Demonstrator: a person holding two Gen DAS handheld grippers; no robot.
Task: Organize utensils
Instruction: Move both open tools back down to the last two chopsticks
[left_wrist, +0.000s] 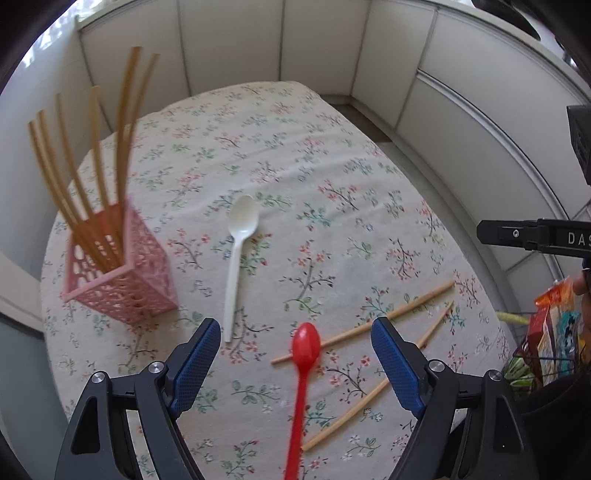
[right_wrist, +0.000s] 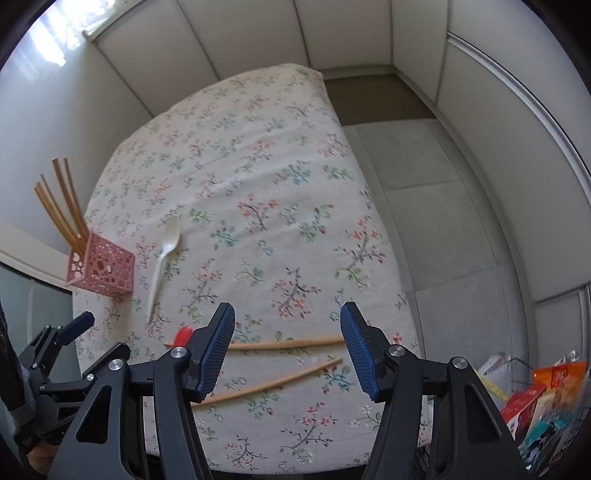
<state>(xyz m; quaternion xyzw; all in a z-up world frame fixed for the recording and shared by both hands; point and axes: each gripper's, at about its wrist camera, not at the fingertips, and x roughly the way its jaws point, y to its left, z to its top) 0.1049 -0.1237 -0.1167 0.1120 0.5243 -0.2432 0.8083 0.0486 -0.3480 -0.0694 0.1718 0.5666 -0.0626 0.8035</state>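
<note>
A red spoon (left_wrist: 303, 369) lies on the floral tablecloth (left_wrist: 295, 166), its bowl between the fingers of my left gripper (left_wrist: 295, 328), which is open above it and touches nothing. A white spoon (left_wrist: 236, 266) lies further out, beside a pink lattice holder (left_wrist: 122, 280) with several chopsticks standing in it. Two loose chopsticks (right_wrist: 288, 344) (right_wrist: 273, 384) lie side by side below my right gripper (right_wrist: 288, 314), also open and empty. The upper chopstick passes under the red spoon's bowl (right_wrist: 183, 334). The left gripper (right_wrist: 75, 326) shows at the lower left of the right wrist view.
The table's right edge (right_wrist: 384, 258) drops to a grey tiled floor (right_wrist: 443, 221). A wire basket of colourful snack packets (right_wrist: 546, 398) stands past the near right corner. White wall panels (left_wrist: 229, 44) run behind and left of the table.
</note>
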